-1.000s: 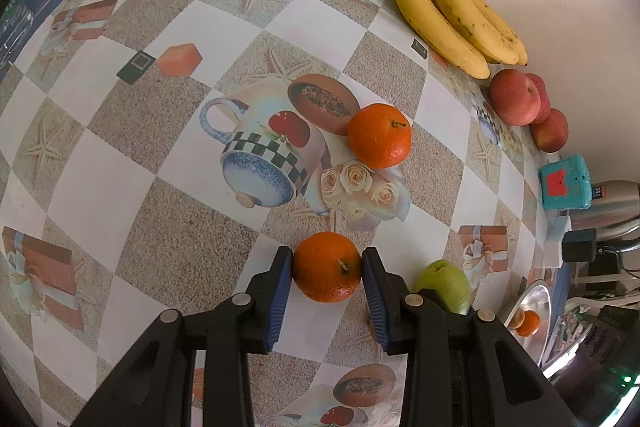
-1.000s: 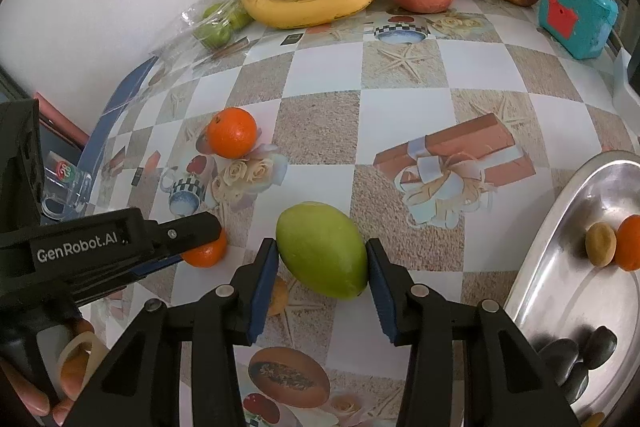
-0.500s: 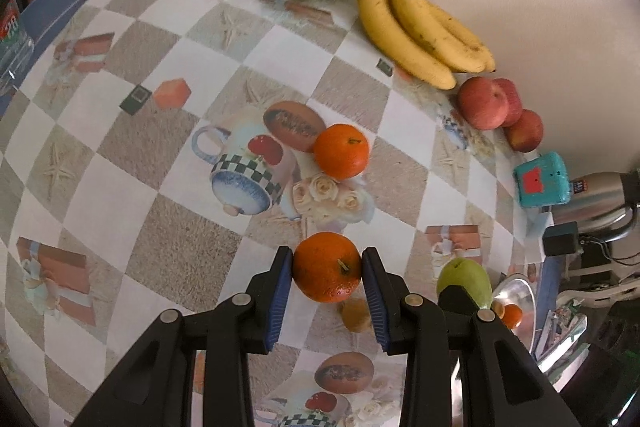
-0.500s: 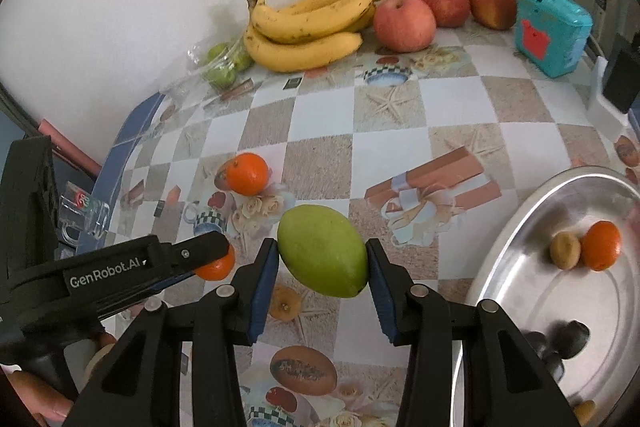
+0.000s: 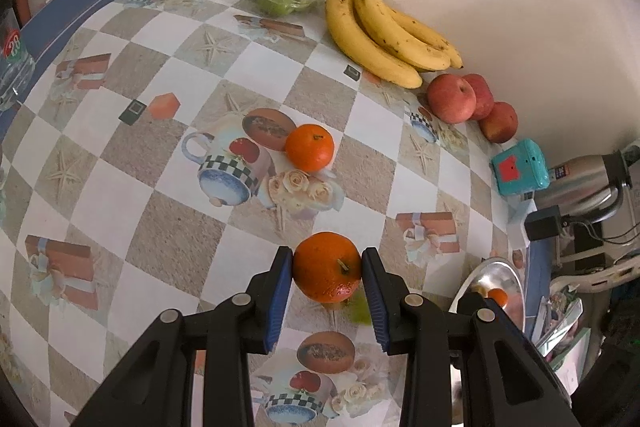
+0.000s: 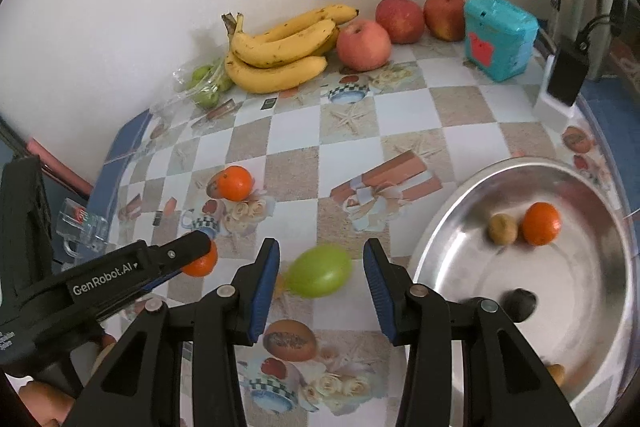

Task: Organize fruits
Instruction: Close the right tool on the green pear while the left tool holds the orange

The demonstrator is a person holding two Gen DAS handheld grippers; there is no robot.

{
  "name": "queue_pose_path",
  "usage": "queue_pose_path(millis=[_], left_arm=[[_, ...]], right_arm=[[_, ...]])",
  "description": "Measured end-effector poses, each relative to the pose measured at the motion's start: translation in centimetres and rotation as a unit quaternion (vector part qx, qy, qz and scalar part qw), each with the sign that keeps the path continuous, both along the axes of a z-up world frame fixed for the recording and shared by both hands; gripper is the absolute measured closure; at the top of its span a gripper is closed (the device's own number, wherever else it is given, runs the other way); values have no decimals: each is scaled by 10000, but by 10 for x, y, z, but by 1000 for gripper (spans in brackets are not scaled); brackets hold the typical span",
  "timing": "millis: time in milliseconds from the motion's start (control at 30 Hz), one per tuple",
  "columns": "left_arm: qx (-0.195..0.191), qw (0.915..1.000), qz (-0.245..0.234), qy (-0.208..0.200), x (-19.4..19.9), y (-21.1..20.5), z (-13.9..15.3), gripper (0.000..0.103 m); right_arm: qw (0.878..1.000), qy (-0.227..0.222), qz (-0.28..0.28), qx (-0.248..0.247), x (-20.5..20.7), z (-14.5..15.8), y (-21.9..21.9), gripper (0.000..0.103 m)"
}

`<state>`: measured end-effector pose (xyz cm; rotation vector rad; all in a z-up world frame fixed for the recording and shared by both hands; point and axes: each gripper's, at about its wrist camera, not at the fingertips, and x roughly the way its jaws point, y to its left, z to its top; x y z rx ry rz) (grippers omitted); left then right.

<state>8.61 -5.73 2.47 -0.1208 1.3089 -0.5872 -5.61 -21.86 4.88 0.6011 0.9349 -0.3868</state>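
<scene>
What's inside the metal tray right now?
An orange, a brown fruit beside it and a dark lump nearer. The right gripper hides the metal tray along its near-left edge.

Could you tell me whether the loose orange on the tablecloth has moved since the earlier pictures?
No. The loose orange sits just above the printed roses, beside the printed mug on the tablecloth, as before.
</scene>
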Motion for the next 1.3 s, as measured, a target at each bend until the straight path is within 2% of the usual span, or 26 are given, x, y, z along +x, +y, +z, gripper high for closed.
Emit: queue_pose_path(millis=[433, 733, 1300], left_arm=[[70, 9996, 159, 240, 4, 7, -15, 65], [81, 9992, 217, 321, 7, 9, -19, 65], [134, 9988, 274, 381, 10, 11, -24, 65]], right_arm=[[9985, 168, 405, 314, 19, -30, 6, 58], [9952, 416, 660, 592, 39, -64, 16, 56], [9952, 116, 714, 657, 49, -75, 20, 56]])
